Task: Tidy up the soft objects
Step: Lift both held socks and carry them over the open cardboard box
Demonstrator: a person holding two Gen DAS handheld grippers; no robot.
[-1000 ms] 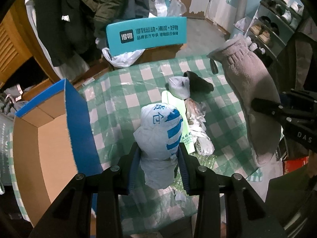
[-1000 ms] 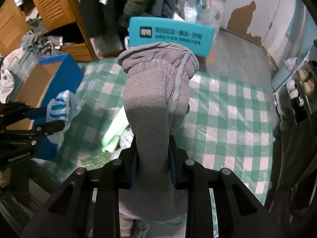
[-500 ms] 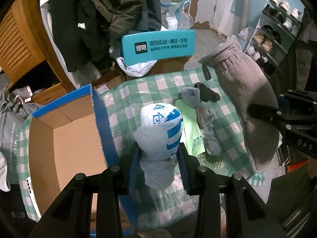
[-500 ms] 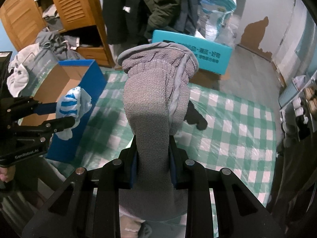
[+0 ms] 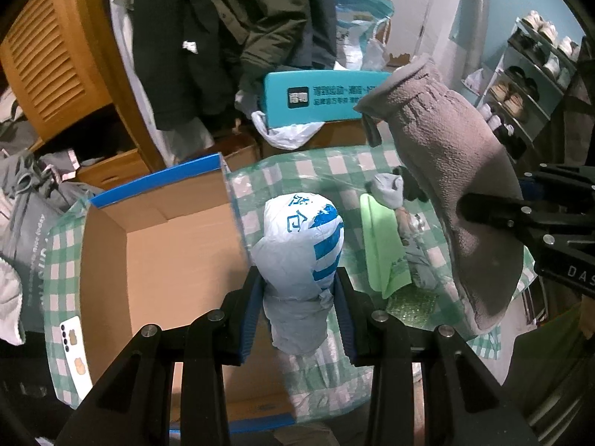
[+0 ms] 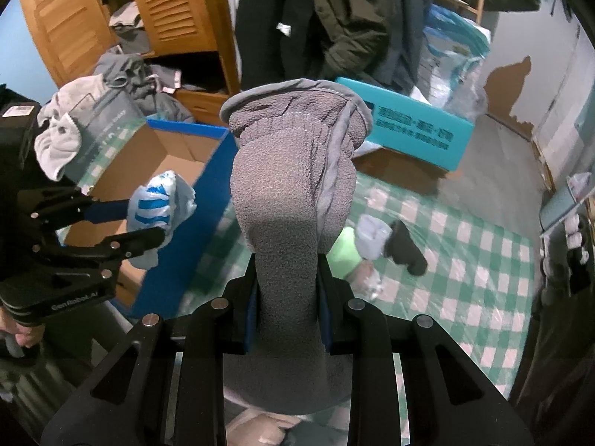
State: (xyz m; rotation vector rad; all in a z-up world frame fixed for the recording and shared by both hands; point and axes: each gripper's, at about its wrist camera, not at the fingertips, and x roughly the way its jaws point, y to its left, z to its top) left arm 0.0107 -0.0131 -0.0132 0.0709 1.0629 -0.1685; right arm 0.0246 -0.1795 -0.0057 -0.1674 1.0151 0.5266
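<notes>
My left gripper (image 5: 299,297) is shut on a rolled white and blue plastic bag (image 5: 301,245), held above the table beside the open cardboard box (image 5: 156,260). The bag also shows in the right wrist view (image 6: 160,204), in front of the box (image 6: 163,163). My right gripper (image 6: 288,297) is shut on a grey fleece glove (image 6: 293,186), held upright above the table. The glove also shows in the left wrist view (image 5: 457,193). On the checked tablecloth (image 5: 334,163) lie a green cloth (image 5: 383,249), a grey sock (image 5: 388,189) and a dark sock (image 6: 405,249).
A teal box (image 5: 319,96) stands behind the table. Dark coats (image 5: 238,29) hang at the back beside a wooden cupboard (image 5: 55,67). A shoe rack (image 5: 528,74) stands at the right. A phone (image 5: 76,356) lies left of the cardboard box. Clothes are piled at the far left (image 6: 122,70).
Both grippers have risen and drawn back from the table, holding their objects. The cardboard box now shows more fully below the left gripper.
</notes>
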